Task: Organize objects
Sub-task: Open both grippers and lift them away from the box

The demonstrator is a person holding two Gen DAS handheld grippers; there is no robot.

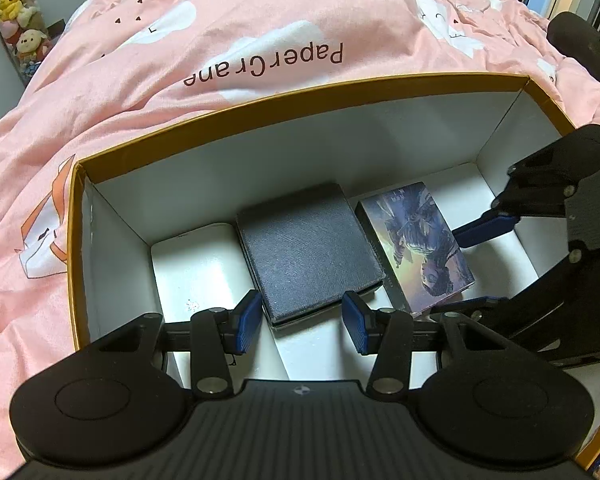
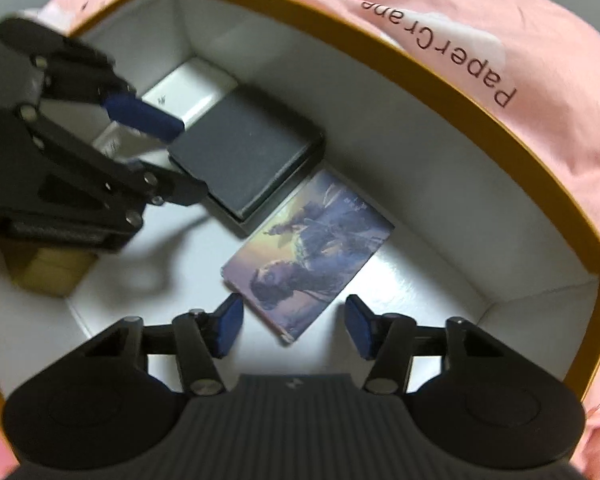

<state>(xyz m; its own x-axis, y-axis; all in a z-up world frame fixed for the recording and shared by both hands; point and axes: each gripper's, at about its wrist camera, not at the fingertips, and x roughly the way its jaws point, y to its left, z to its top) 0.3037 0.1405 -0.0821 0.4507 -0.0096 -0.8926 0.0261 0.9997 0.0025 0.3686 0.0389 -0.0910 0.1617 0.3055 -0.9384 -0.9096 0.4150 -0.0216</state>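
An orange-rimmed box (image 1: 284, 96) with a white inside lies on a pink bedspread; its rim also shows in the right wrist view (image 2: 440, 92). Inside lie a white flat box (image 1: 200, 264), a black textured box (image 1: 308, 248) and an illustrated card box (image 1: 420, 248), side by side. They show in the right wrist view too: white box (image 2: 192, 92), black box (image 2: 248, 148), card box (image 2: 308, 256). My left gripper (image 1: 305, 320) is open just in front of the black box. My right gripper (image 2: 294, 326) is open around the near end of the card box, not touching it.
The pink bedspread (image 1: 220, 40) printed "Paper Crane" surrounds the box. Plush toys (image 1: 16, 12) stand at the far left. A dark chair (image 1: 580, 48) is at the far right. A tan cardboard piece (image 2: 48, 268) sits inside the box near the left wall.
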